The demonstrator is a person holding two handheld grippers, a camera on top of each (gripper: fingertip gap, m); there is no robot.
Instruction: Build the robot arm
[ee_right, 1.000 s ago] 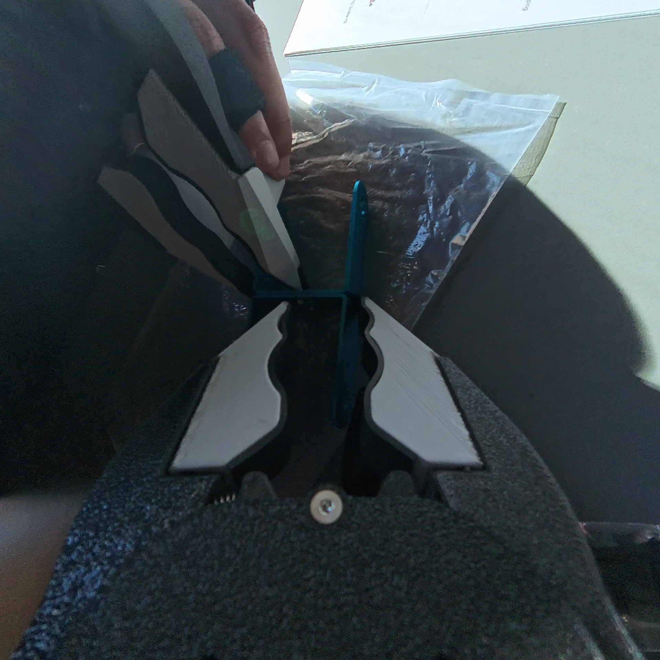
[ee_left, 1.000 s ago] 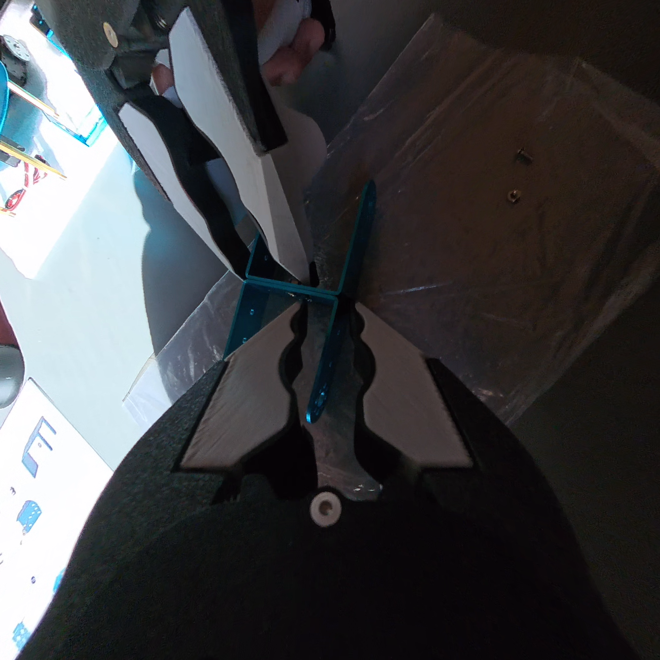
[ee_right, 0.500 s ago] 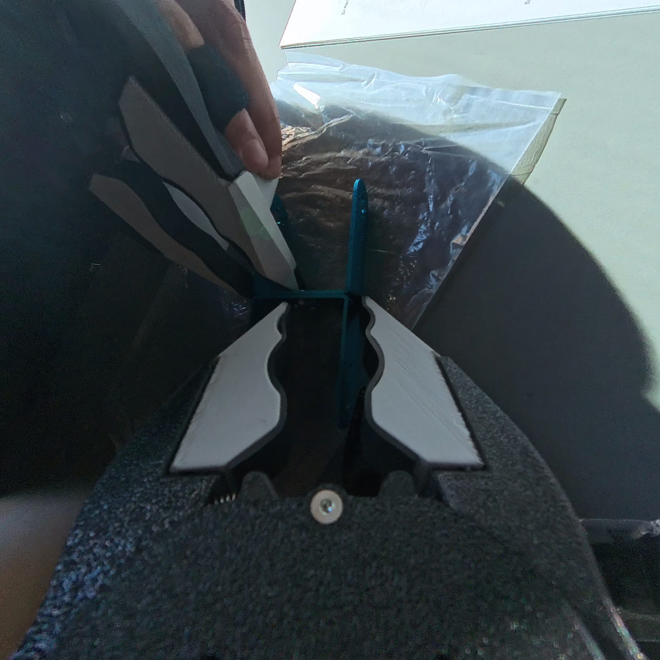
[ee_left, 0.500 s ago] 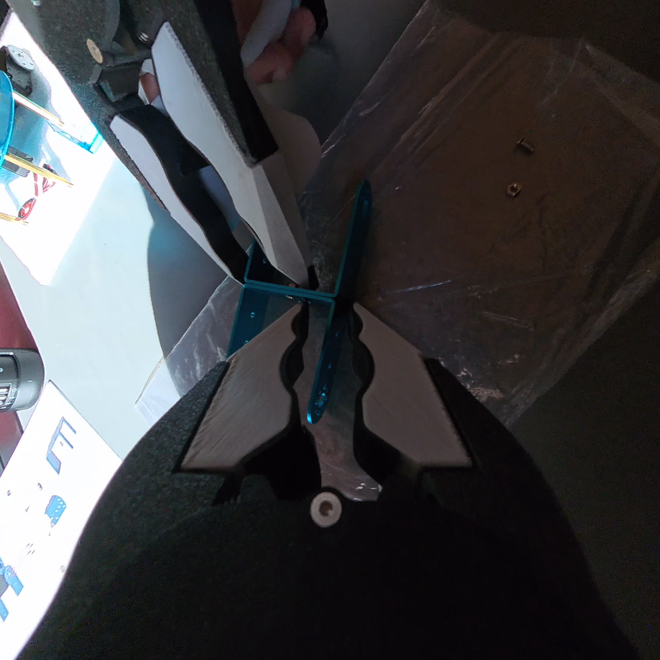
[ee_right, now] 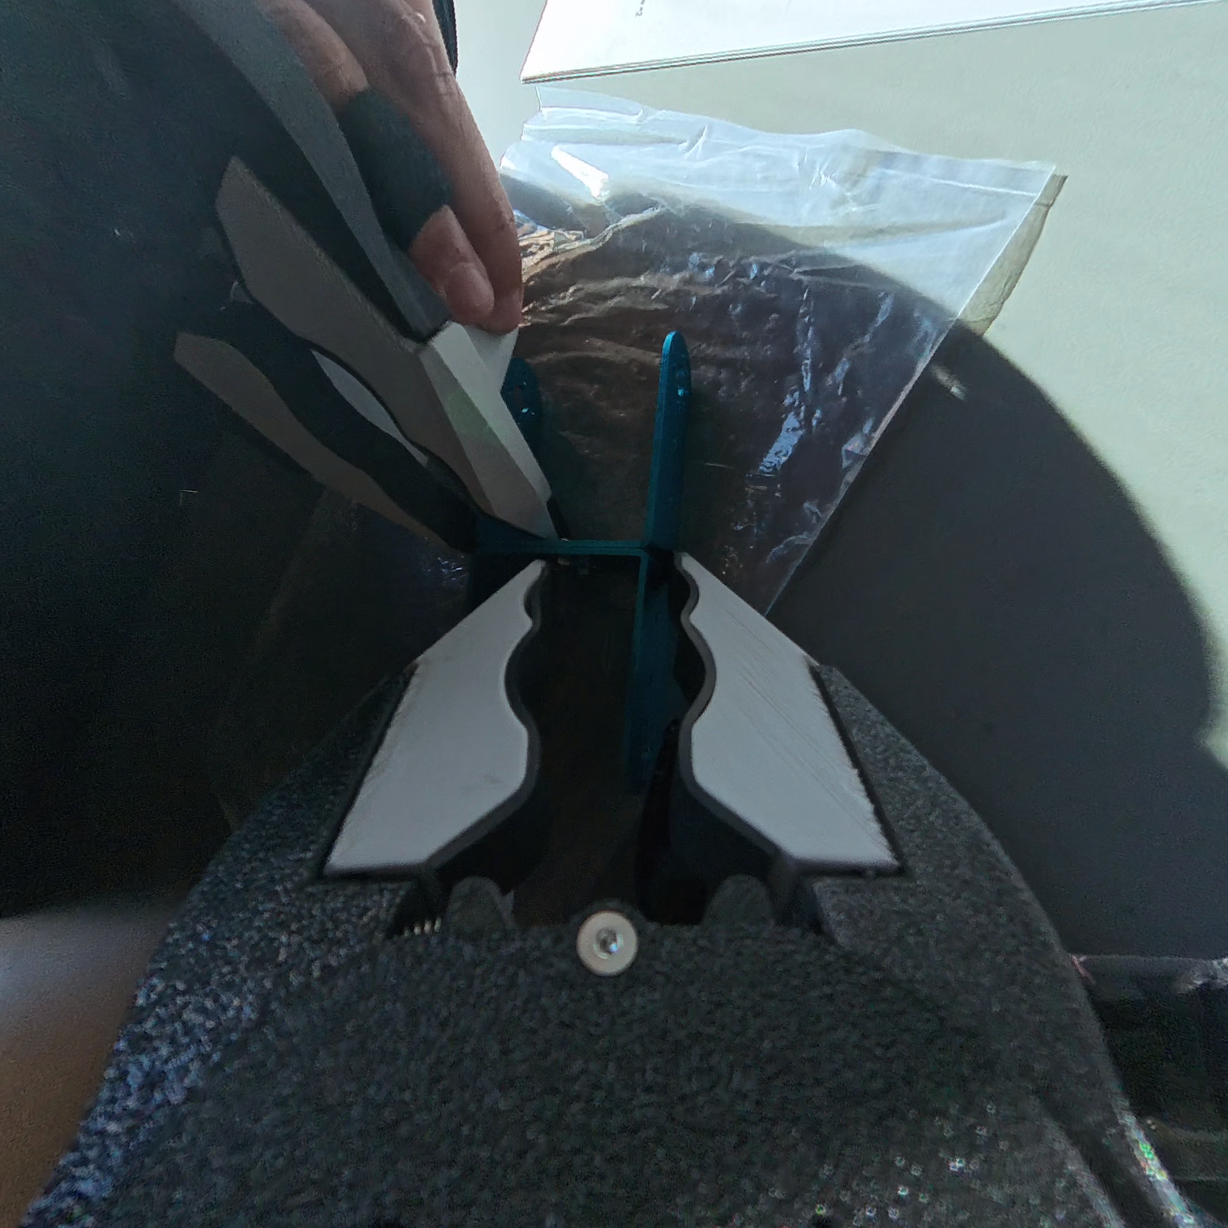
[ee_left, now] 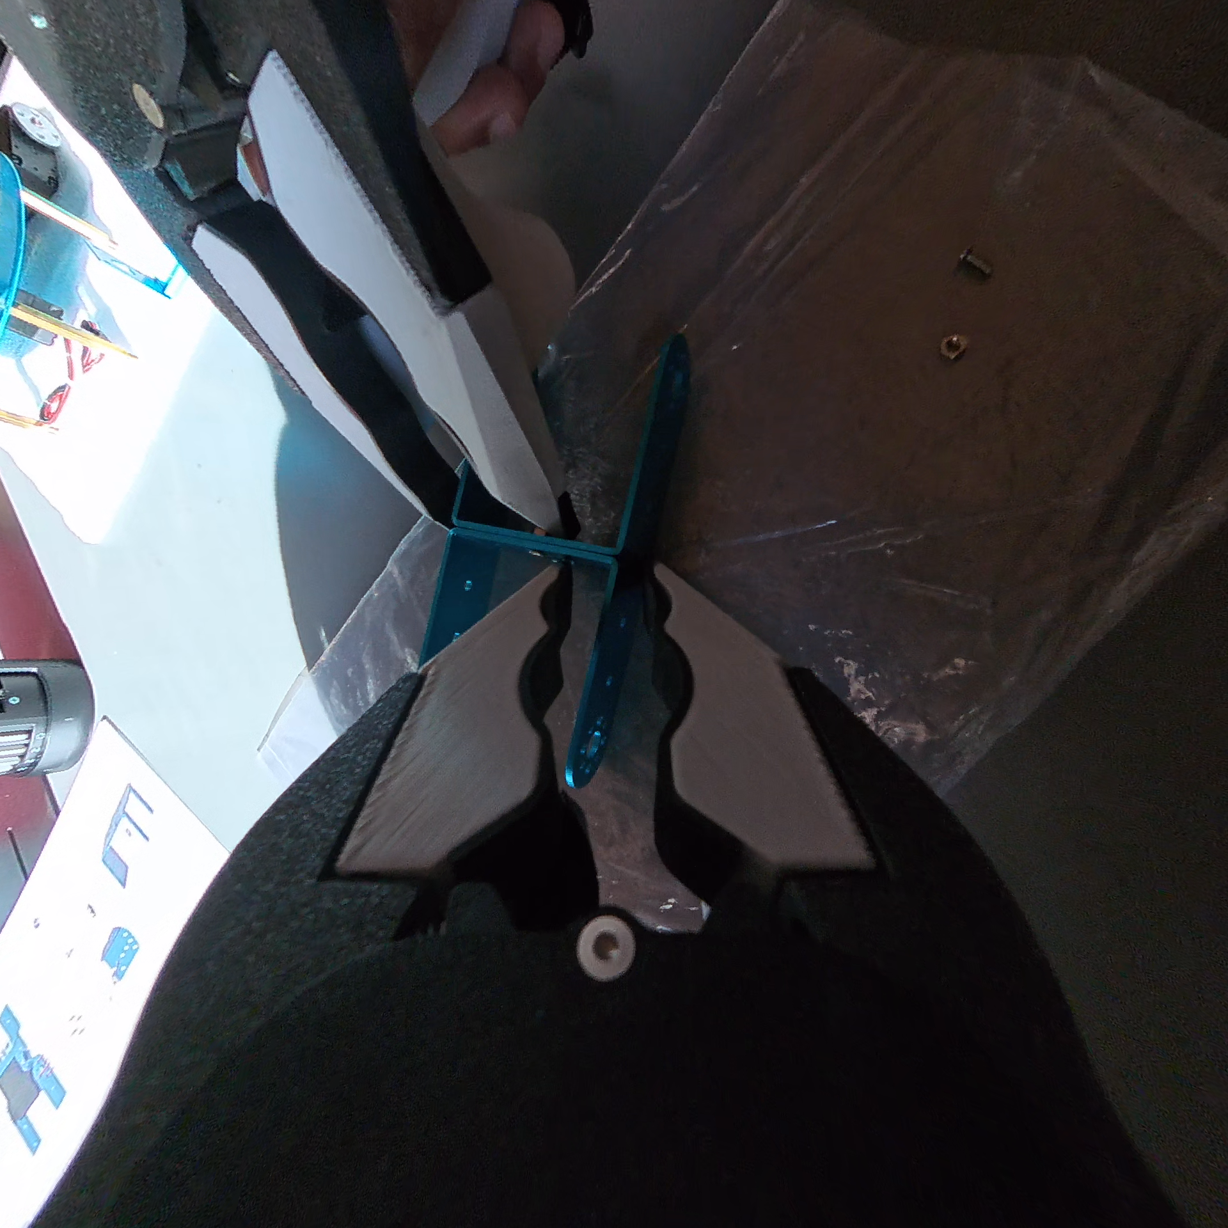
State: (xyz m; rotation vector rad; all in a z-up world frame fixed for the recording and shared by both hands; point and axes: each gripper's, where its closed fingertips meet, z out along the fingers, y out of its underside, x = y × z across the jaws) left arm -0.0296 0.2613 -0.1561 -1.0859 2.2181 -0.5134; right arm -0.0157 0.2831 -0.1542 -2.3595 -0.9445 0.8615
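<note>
**Both claws straddle the blue bracket pair, almost nothing has moved**

Left wrist view: compared with a second ago we see barely any change. The view has drifted a little, so a dark cylinder (ee_left: 40, 717) now shows at the left edge by the printed sheet (ee_left: 80, 897). The bracket sits the same. The left claw (ee_left: 605, 568) is part open, with its tips at the cross-piece of the blue bracket pair (ee_left: 654, 452), two U-pieces set back to back. One leg runs down the gap between our fingers and neither pad visibly presses it, so it's released, not grasping. The right claw (ee_left: 492, 518) comes in from upper left with its tips in the far U. All of this sits over a clear plastic bag (ee_left: 930, 465) on the pale surface (ee_left: 199, 531). A nut (ee_left: 951, 343) and a screw (ee_left: 971, 260) lie in the bag, well apart from the bracket.

Right wrist view: same picture, mirrored. The right claw (ee_right: 608, 561) is part open and a bracket leg sits close to its right finger. There's no clear clamp, so we read it as released. The left claw (ee_right: 525, 525) reaches into the far U. A hand (ee_right: 425, 166) has moved a fingertip down onto that claw's white finger.
</note>
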